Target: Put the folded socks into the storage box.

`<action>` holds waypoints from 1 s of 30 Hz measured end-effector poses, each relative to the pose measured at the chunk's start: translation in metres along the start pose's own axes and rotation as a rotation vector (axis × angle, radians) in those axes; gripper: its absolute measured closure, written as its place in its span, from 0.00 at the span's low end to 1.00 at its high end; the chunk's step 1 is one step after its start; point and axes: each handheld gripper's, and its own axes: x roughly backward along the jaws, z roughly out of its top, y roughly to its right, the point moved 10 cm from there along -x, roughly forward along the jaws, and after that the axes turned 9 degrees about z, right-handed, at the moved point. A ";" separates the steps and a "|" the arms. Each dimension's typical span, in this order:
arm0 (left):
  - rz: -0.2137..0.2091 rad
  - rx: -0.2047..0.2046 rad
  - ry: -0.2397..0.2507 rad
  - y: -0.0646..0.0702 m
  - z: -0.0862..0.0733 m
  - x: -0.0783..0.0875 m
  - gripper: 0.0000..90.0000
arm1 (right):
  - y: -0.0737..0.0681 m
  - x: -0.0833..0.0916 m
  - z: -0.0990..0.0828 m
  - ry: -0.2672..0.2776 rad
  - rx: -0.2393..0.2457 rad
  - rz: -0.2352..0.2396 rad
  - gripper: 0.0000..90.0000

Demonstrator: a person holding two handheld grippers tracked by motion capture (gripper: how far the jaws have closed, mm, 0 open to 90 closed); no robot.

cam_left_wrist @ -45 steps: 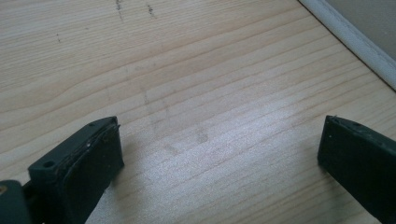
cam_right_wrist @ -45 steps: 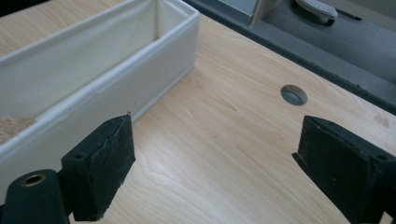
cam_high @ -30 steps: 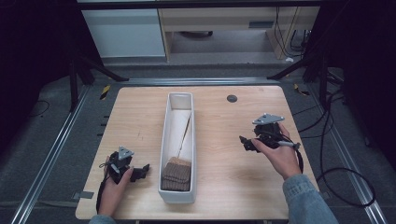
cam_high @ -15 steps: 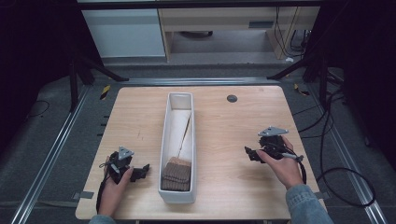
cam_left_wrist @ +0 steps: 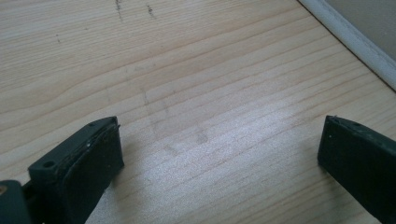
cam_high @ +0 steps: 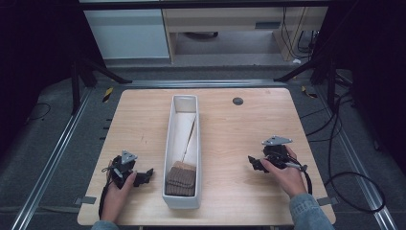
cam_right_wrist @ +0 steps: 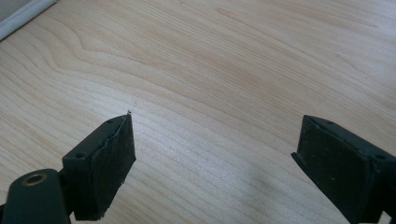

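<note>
A long white tray (cam_high: 168,143) lies lengthwise down the middle of the wooden table (cam_high: 239,134). Inside it rest a brown ribbed brush-like piece (cam_high: 181,178) at the near end and a thin stick over pale paper (cam_high: 184,132) farther back. My left gripper (cam_high: 146,175) rests low on the table, left of the tray's near end, open with nothing between its jaws (cam_left_wrist: 215,154). My right gripper (cam_high: 253,163) sits right of the tray, open over bare wood (cam_right_wrist: 215,158).
A small dark round hole (cam_high: 238,100) marks the table's far side. The tray's white rim (cam_left_wrist: 355,42) crosses the left gripper view's upper right corner. Metal rails (cam_high: 62,143), stand legs and cables (cam_high: 354,191) surround the table. Shelving stands behind.
My right gripper has moved nearer the person and down toward the table, ending right of the tray. The left gripper has stayed put.
</note>
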 end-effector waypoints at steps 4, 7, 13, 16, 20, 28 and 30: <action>0.000 0.000 0.000 0.000 0.000 0.000 0.00 | 0.001 -0.007 -0.001 0.003 -0.012 0.004 0.12; 0.000 0.000 0.000 0.000 0.000 0.000 0.00 | 0.002 -0.011 0.001 0.007 -0.024 -0.004 0.11; 0.000 0.000 0.000 0.000 0.000 0.000 0.00 | 0.007 -0.019 0.004 0.018 -0.044 -0.028 0.10; 0.000 0.000 0.000 0.000 0.000 0.000 0.00 | 0.009 -0.023 0.004 0.023 -0.058 -0.032 0.10; 0.000 0.000 0.000 0.000 0.000 0.000 0.00 | 0.012 -0.028 0.002 0.018 -0.079 -0.044 0.10; 0.000 0.002 0.002 0.000 0.000 0.000 0.00 | 0.015 -0.034 0.000 0.016 -0.093 -0.056 0.10; 0.000 0.002 0.001 0.000 0.000 0.000 0.00 | 0.015 -0.036 -0.001 0.010 -0.096 -0.064 0.09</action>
